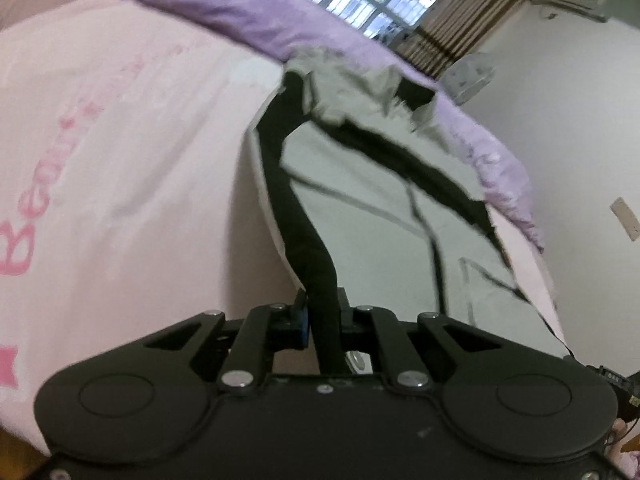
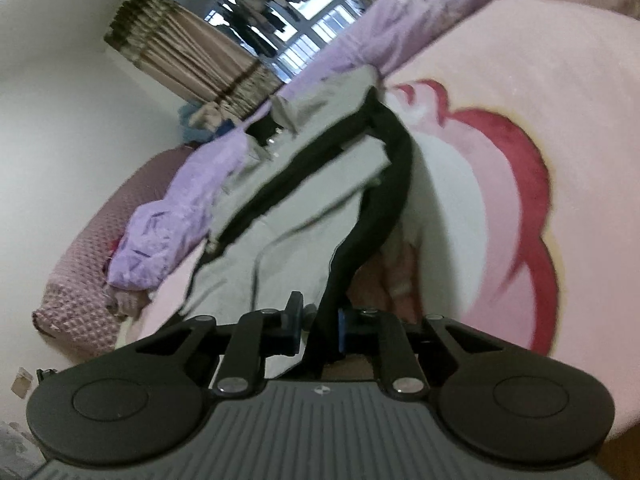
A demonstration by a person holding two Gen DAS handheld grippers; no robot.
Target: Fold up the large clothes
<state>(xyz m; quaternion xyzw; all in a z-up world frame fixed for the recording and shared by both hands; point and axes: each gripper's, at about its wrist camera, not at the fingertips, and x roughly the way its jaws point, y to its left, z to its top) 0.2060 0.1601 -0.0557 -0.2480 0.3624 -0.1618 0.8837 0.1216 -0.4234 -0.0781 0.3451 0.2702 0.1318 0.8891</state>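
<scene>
A grey garment with black trim bands (image 1: 360, 184) lies stretched over a pink bed cover (image 1: 120, 160). My left gripper (image 1: 322, 304) is shut on a black trim band of the garment, which runs from between its fingers up across the cloth. In the right wrist view the same grey garment (image 2: 304, 200) spreads ahead, and my right gripper (image 2: 318, 314) is shut on another black band of it. The near edge of the garment is lifted off the cover at both grippers.
A crumpled purple quilt (image 1: 248, 12) lies along the far side of the bed and also shows in the right wrist view (image 2: 168, 216). A window with striped curtains (image 2: 192, 52) and white walls stand beyond. A patterned mattress edge (image 2: 76, 280) shows at the left.
</scene>
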